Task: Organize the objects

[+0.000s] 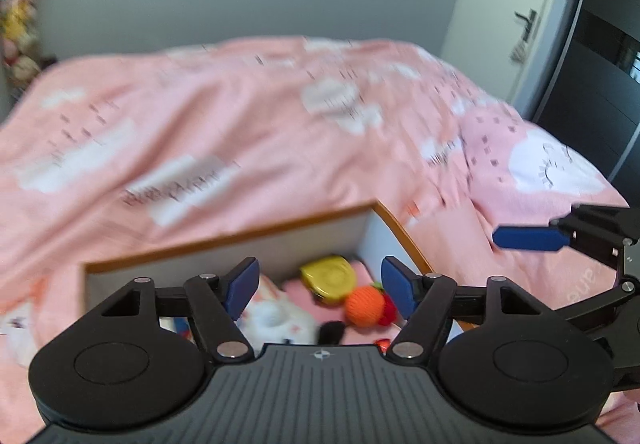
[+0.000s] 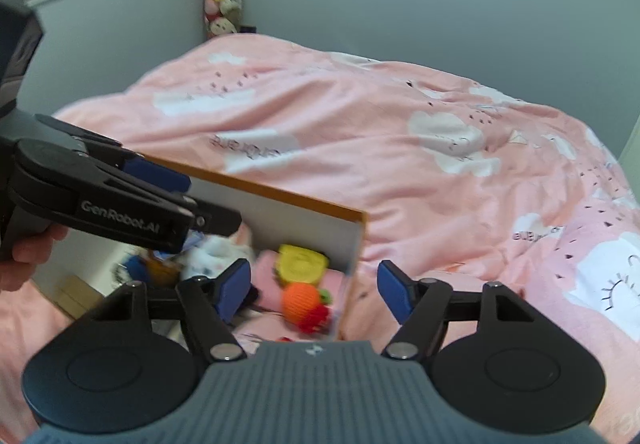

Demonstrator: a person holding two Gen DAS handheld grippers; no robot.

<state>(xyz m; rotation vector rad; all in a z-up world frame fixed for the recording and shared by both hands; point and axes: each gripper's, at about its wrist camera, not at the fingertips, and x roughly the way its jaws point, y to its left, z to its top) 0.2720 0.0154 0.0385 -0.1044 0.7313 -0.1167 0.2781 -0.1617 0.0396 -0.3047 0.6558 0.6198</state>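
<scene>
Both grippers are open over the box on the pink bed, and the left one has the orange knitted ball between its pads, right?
Not quite. The left gripper is open but empty: the orange knitted ball lies inside the box beside the yellow toy, as the left wrist view shows. The right gripper is open too, over the box on the pink bed.

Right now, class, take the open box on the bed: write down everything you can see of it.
The box is open-topped, with pale grey inner walls and an orange-brown rim, probably board. It sits tilted on the pink cloud-print duvet. Inside lie a yellow toy, an orange knitted ball with red trim, and white and pink soft things. Both grippers hover above it, none touching it.
</scene>
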